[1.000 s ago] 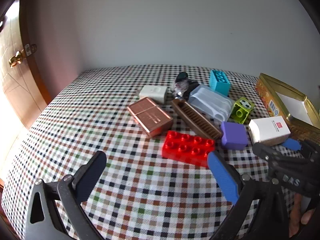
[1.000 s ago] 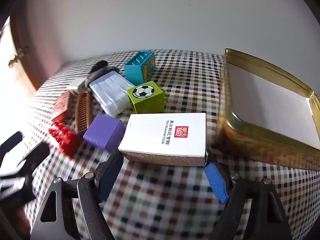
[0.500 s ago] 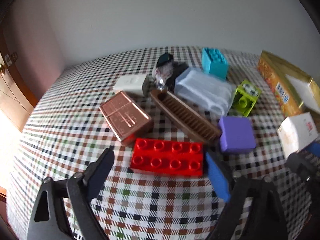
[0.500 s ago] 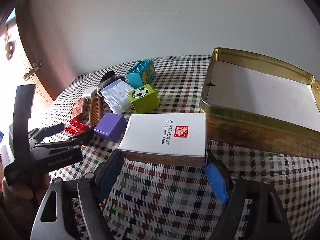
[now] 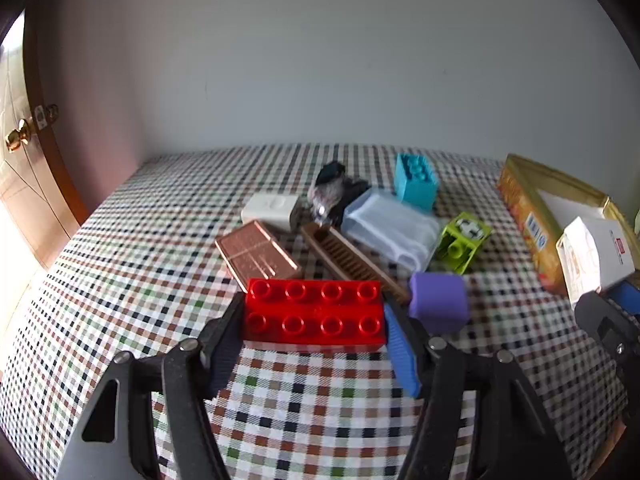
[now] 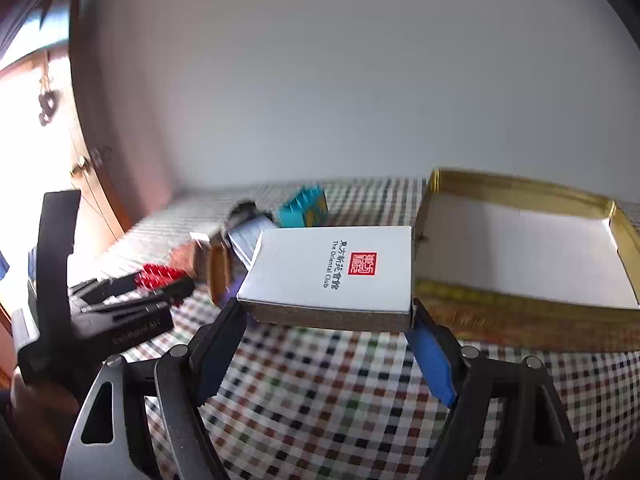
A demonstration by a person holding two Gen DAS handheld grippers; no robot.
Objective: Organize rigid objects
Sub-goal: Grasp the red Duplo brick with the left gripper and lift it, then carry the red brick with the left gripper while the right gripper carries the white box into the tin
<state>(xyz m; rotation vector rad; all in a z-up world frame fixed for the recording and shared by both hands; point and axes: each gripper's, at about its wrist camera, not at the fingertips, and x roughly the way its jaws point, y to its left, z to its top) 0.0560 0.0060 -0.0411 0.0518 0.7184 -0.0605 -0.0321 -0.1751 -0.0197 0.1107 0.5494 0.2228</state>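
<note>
The right tongs [image 6: 324, 316] grip the white box [image 6: 332, 268] lifted beside the gold tin [image 6: 520, 312], ready to stow. The left tongs [image 5: 314, 320] hug the red brick [image 5: 314, 314] on the desk [image 5: 120, 280]; whether clamped, I cannot tell.

Cloth: we see a checked tablecloth [image 5: 120, 280] covering the table.
Wall: plain grey wall [image 5: 320, 60] behind its far edge.
Door: wooden door [image 5: 24, 184], brass knob [image 5: 16, 142], past its left edge.
</note>
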